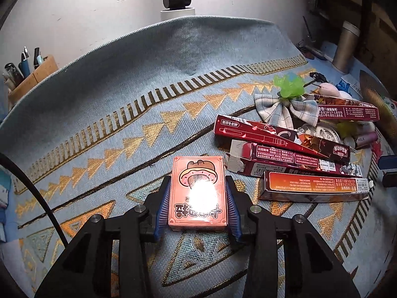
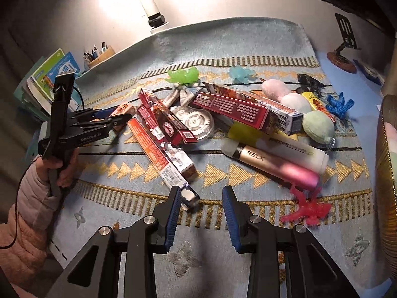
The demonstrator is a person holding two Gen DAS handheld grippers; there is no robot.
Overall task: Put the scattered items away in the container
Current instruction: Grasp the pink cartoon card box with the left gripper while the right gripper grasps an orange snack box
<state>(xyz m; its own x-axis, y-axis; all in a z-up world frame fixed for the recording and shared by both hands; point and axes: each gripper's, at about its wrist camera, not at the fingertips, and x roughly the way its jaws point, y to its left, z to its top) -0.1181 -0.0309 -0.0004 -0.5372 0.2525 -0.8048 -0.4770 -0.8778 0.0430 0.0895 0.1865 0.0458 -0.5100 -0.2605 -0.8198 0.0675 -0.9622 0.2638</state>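
Observation:
A pink card box (image 1: 196, 166) with a cartoon face lies on the patterned blue cloth (image 1: 124, 99). My left gripper (image 1: 197, 181) is shut on it, one blue pad against each long side. From the right wrist view, the left gripper (image 2: 116, 118) is held in a hand at the left, with the box (image 2: 123, 109) in its jaws. My right gripper (image 2: 201, 189) hovers open over the cloth with nothing between its fingers. The torn end of a long orange-red box (image 2: 163, 159) lies just beside its left fingertip. A gold-rimmed container (image 2: 387, 173) stands at the right edge.
Several long dark-red boxes (image 1: 280, 139) are piled at the centre right, with a plaid bow (image 1: 273, 110), a green toy (image 2: 183, 75), a pink RELX device (image 2: 280, 168), plush balls (image 2: 317, 124) and a red toy figure (image 2: 310, 208). A pen holder (image 1: 29, 77) and a lamp base (image 1: 177, 0) stand at the back.

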